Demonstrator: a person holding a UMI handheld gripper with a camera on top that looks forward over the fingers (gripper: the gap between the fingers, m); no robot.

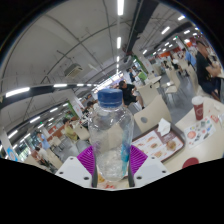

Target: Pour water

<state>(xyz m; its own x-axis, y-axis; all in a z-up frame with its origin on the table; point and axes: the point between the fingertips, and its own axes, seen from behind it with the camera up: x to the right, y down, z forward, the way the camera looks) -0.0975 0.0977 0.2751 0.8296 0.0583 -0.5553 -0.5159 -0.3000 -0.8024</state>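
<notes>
Gripper (112,172) closing on bottle (110,135): I am seeing both purple pads (88,157) pressing its sides, bottle standing upright between fingers, blue cap (110,98) on. Beyond, right: table (205,140) carrying red cup (198,108) and tray (163,145). Ceiling lights running overhead.

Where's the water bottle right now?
In the gripper view, the water bottle stands upright between the hand-held gripper's fingers, gripped and lifted, with the red cup on the table beyond, to its right.

Single cam — rides the gripper.
Looks fwd along fingers, tilted up twd ceiling; bottle (110,135) v. close.
</notes>
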